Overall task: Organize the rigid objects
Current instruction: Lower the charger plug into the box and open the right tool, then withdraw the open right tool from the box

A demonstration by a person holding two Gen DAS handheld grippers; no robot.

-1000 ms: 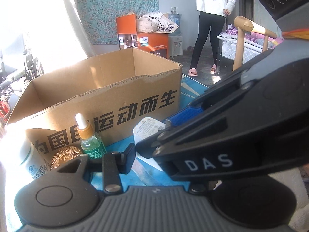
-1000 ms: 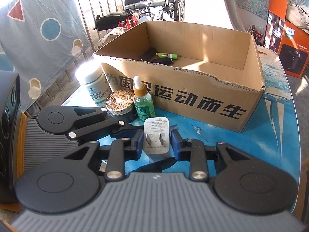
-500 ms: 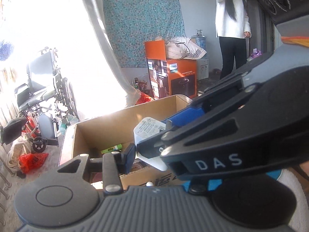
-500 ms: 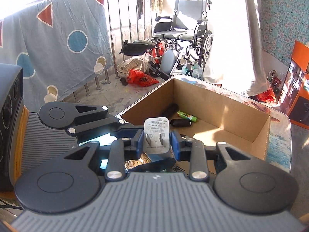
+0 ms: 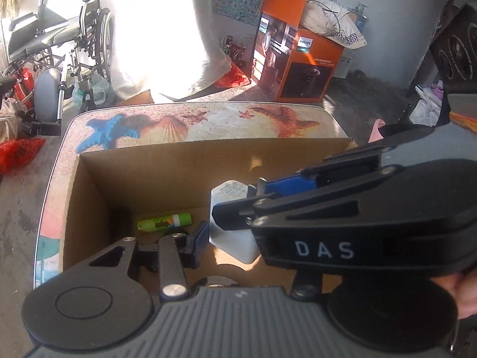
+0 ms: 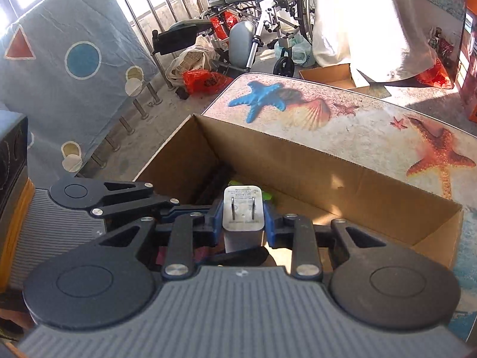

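Right wrist view: our right tongs point(image 6: 243, 228) clench the white charger point(image 6: 243, 208) above the box point(image 6: 328, 176); left tongs point(image 5: 205, 232) unclenched. Green tube point(image 5: 164, 221) already boxed; charger still undropped.

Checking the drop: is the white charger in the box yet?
Not yet: right hand-held gripper holds the white charger above the cardboard box.

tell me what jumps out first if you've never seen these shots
The white plug adapter, prongs facing the camera, is clamped in the right gripper above the open cardboard box. A green tube lies on the box floor. Beyond it, bright starfish prints cover the table.
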